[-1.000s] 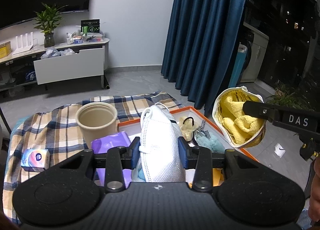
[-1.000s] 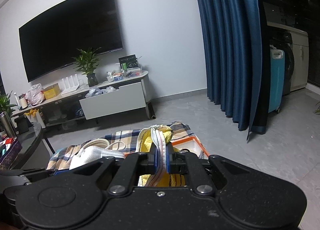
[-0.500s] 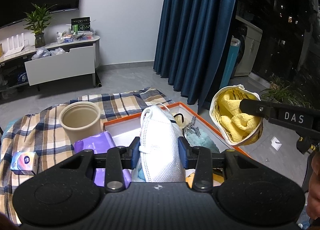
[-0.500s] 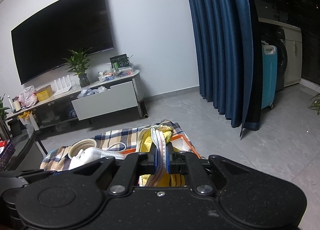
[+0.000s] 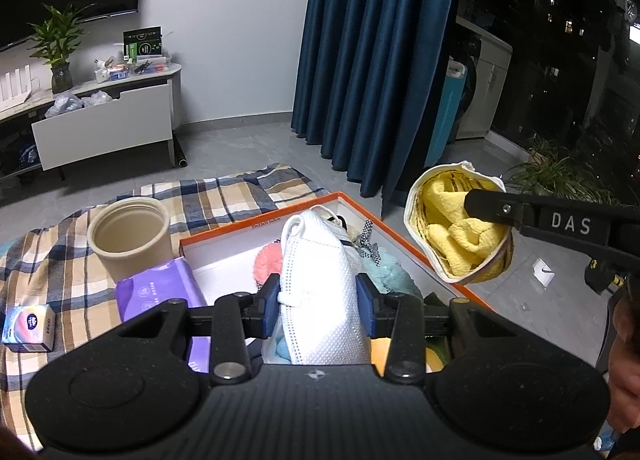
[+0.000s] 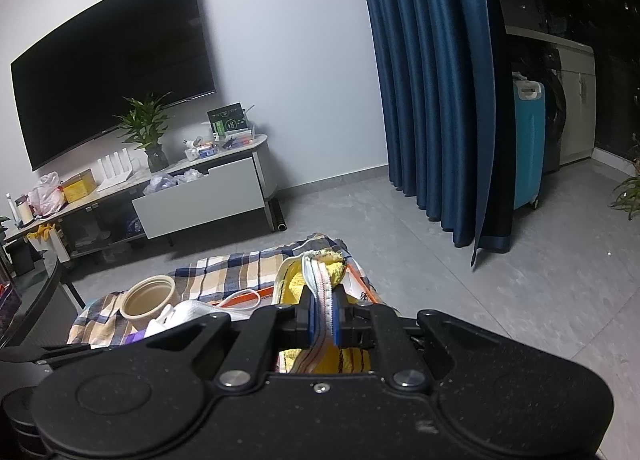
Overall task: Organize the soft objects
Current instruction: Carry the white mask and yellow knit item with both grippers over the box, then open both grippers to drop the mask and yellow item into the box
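Note:
My left gripper (image 5: 318,302) is shut on a white face mask (image 5: 320,280) and holds it above the orange-rimmed box (image 5: 400,238). The box holds a pink fluffy item (image 5: 267,260) and a teal fluffy item (image 5: 386,276). My right gripper (image 6: 324,320) is shut on the rim of a striped zip pouch (image 6: 320,292) with a yellow cloth (image 5: 460,236) inside. In the left wrist view the pouch (image 5: 416,211) hangs open-mouthed in the air, right of the box. The mask also shows in the right wrist view (image 6: 196,310).
A checked cloth (image 5: 224,195) covers the table. On it stand a beige paper cup (image 5: 128,236), a purple tissue pack (image 5: 160,292) and a small tissue packet (image 5: 28,328). Beyond are a TV cabinet (image 6: 200,195), a blue curtain (image 6: 432,79) and grey floor.
Both grippers have risen slightly and shifted right over the box while keeping their holds. More of the box's inside shows, including the pink item.

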The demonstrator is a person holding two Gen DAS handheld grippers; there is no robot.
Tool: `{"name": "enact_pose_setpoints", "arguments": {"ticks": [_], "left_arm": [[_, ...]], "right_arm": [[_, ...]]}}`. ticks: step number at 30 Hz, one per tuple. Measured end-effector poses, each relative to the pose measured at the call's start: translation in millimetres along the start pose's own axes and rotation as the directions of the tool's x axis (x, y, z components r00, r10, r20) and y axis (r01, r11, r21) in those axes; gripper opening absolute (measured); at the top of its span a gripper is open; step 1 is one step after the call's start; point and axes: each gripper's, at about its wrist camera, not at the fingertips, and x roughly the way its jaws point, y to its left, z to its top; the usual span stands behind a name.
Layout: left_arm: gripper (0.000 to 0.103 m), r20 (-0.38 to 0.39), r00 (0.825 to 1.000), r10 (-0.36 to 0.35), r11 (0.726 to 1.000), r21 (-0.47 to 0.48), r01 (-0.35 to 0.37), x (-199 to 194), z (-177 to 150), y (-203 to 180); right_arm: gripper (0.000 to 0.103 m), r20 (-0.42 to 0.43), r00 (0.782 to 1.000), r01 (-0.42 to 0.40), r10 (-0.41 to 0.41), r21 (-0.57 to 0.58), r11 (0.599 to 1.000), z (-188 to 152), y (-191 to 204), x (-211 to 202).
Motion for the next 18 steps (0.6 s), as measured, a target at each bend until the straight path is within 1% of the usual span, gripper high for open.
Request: {"name": "enact_pose_setpoints", "arguments": {"ticks": [18], "left_arm": [[0.04,-0.033,0.999,-0.01,1.0,0.01,0.011,16.4,1.0,-8.9]], "right_arm": [[0.009,-0.014,1.0,0.001,-0.001,-0.008,1.0,-2.4,-3.9,17.6]]}}
